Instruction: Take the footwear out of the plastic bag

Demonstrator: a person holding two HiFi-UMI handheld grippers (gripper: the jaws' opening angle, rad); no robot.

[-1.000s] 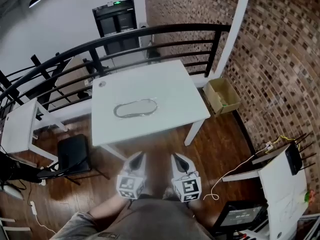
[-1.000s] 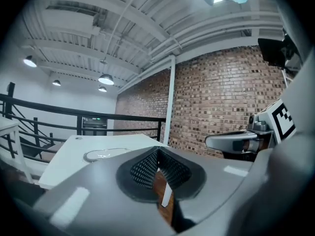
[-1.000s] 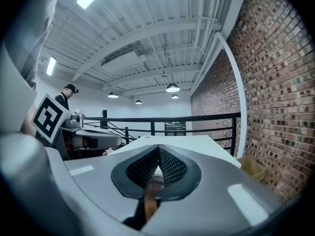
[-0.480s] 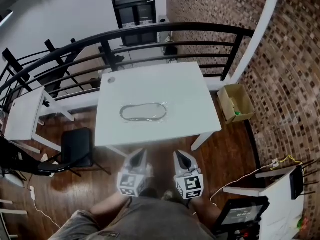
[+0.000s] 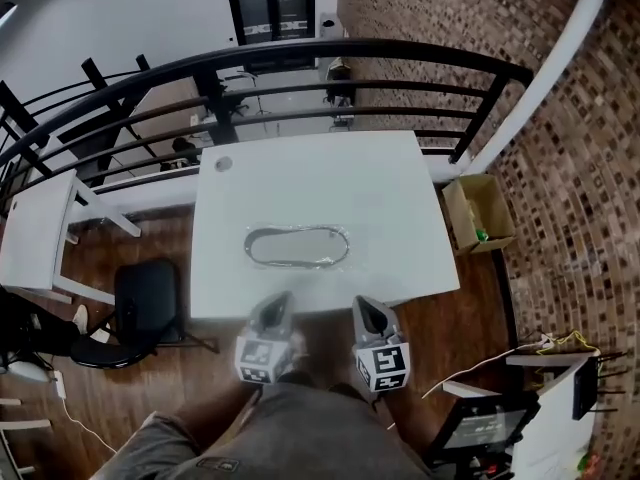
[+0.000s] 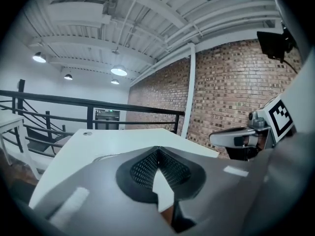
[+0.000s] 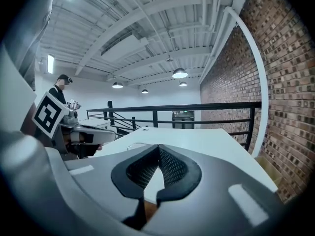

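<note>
Plastic bag (image 5: 298, 249) with the footwear (image 5: 296, 245) inside lies flat at the middle of the white table (image 5: 385, 183). Left gripper (image 5: 278, 304) and right gripper (image 5: 365, 308) hang side by side at the table's near edge, clear of the bag. Both jaw pairs closed tip to tip, holding nothing.

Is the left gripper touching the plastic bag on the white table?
Apart. The head view shows the left gripper at the table's near edge, with bare white tabletop between its shut fingers and the plastic bag.
</note>
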